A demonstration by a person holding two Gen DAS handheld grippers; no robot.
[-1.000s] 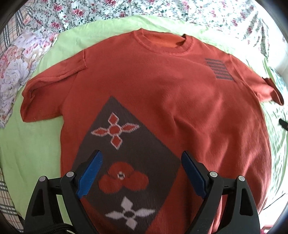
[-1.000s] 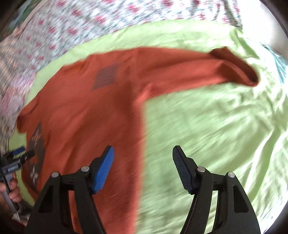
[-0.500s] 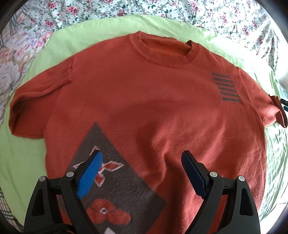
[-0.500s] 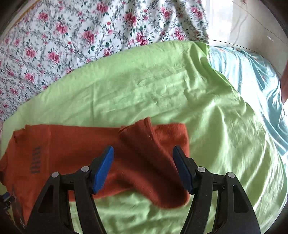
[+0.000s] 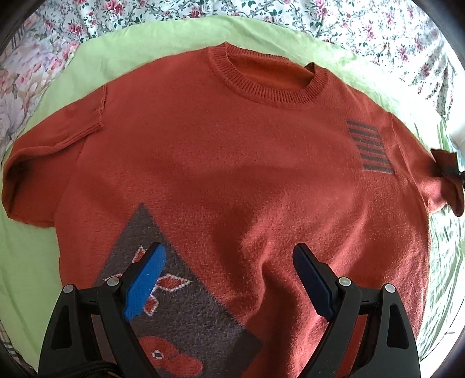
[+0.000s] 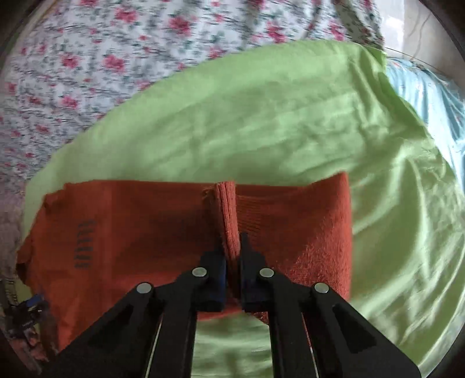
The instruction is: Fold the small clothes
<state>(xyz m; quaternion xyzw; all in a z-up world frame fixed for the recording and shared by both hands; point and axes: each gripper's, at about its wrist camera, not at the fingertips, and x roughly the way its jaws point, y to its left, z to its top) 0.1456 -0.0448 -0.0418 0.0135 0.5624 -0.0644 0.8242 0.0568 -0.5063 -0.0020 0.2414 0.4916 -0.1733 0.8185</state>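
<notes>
A rust-orange knit sweater (image 5: pixel 232 162) lies flat, front up, on a light green sheet (image 5: pixel 116 52), collar at the far side. My left gripper (image 5: pixel 229 267) is open above its lower chest, near a grey diamond panel with flower motifs (image 5: pixel 180 314). My right gripper (image 6: pixel 231 253) is shut on a pinched fold of the sweater's right sleeve (image 6: pixel 229 215). That sleeve (image 5: pixel 444 186) and the right gripper's tip show at the far right edge of the left wrist view. The other short sleeve (image 5: pixel 43 168) lies spread at the left.
A floral bedspread (image 5: pixel 348 26) lies beyond the green sheet (image 6: pixel 261 122). A pale blue cloth (image 6: pixel 430 96) sits at the right in the right wrist view. My left gripper shows small at the lower left (image 6: pixel 29 305) there.
My right gripper has closed on the sleeve, pinching it into a ridge. My left gripper has moved forward up the sweater, toward the collar, still open.
</notes>
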